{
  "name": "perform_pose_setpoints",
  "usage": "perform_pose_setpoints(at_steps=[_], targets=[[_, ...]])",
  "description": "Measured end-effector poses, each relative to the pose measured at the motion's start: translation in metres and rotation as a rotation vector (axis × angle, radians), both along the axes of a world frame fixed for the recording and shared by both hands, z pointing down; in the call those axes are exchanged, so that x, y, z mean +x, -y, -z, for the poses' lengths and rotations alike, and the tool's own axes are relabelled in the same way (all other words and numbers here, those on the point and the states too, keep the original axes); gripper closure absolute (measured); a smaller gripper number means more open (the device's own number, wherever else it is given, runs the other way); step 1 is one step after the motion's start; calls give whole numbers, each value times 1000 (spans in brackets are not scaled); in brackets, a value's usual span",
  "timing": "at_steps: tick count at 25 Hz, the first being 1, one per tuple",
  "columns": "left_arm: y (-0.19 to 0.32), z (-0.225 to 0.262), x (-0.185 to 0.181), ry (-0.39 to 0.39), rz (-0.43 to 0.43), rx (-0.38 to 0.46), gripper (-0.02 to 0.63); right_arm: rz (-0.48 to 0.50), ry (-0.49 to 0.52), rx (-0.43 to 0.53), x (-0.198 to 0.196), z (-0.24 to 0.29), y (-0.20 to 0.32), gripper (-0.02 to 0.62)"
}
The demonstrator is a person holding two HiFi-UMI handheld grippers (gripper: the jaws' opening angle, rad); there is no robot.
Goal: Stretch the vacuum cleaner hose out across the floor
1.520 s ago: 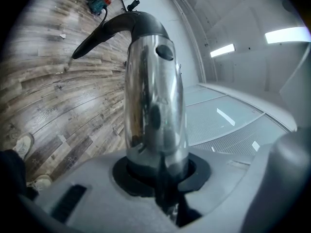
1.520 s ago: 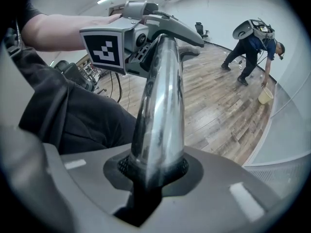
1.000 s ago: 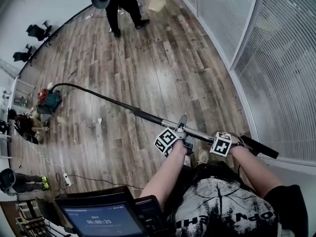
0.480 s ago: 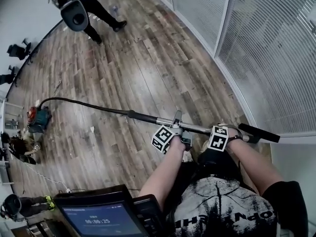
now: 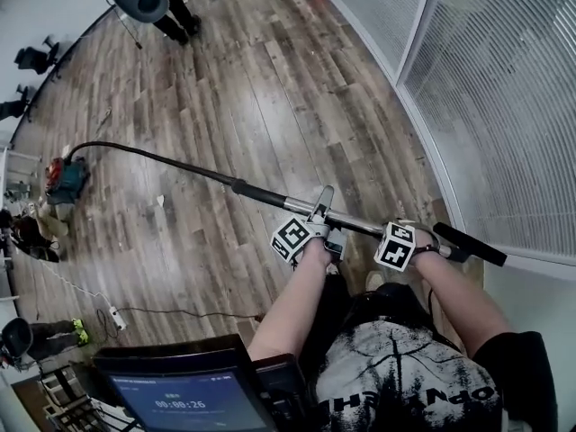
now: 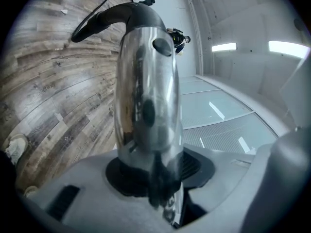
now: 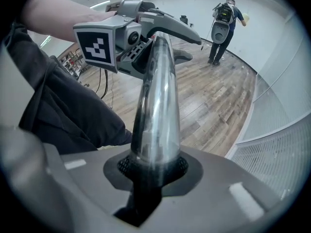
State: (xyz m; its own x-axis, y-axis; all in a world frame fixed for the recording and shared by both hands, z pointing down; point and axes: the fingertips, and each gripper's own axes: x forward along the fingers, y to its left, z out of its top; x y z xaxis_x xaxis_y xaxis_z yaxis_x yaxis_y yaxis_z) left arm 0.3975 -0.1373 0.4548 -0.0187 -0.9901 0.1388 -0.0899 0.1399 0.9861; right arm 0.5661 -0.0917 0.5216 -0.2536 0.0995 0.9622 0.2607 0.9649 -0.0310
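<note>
Your left gripper is standing on the metal wand at mid-length. Its jaws have just been opening. In the left gripper view the wand is rising between them, and the ribbed pad on one side is showing beside the tube, not pressing on it. You are no longer clamping here.

Your right gripper is sitting further back on the same wand, near the black end piece. In the right gripper view its dark pads are closing round the tube on both sides, so this jaw pair is gripping the wand firmly. That view is also showing the left gripper ahead on the wand.

You are holding the wand close in front of your body, near the floor's right edge, where the ribbed glass wall is running. The wand's far end is joining the hose. The hose is running in a long, nearly straight line across the boards towards the floor's left edge. There it is curving down into the vacuum cleaner, which is sitting by the wall.

I cannot tell whether the hose is touching the boards along its run.

A person is standing at the floor's far end, well apart from the hose.
</note>
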Motion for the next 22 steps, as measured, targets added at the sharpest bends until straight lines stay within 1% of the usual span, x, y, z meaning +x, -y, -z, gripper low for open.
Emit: perform_pose_setpoints(at_steps=[2,4,6,8,10,12,13,14,15,17,18,20,22], targets=[[-4,-5,6,5,1,-17,474,11,2,-6,5,-5,-1,508],[-7,-14,16,19,-30,-44,472,15,-2,-16,12,-13,-1,508],[-11,-24,32,39,-84,-78,466,8,-10,-30,23,-23,2,508],[-15,-32,46,63,-145,-108,440,-6,-14,-33,29,-30,9,508],[-19,-43,53,77,-189,-142,415,-15,-19,-34,32,-40,13,508],[-24,-57,58,89,-227,-176,406,-25,-26,-43,34,-55,16,508],[-25,-65,60,108,-248,-195,407,-38,-31,-49,36,-64,19,508],[-26,-72,61,143,-271,-219,417,-55,-37,-54,38,-73,25,508],[-27,-78,60,196,-295,-248,438,-74,-46,-57,41,-82,31,508],[-30,-84,59,328,-354,-305,583,-100,-60,-62,45,-95,40,508],[-33,-83,60,385,-391,-322,606,-105,-64,-65,48,-101,39,507],[-38,-82,64,476,-454,-338,606,-103,-71,-72,56,-114,32,508],[-36,-82,63,532,-467,-344,606,-101,-79,-72,63,-129,32,508]])
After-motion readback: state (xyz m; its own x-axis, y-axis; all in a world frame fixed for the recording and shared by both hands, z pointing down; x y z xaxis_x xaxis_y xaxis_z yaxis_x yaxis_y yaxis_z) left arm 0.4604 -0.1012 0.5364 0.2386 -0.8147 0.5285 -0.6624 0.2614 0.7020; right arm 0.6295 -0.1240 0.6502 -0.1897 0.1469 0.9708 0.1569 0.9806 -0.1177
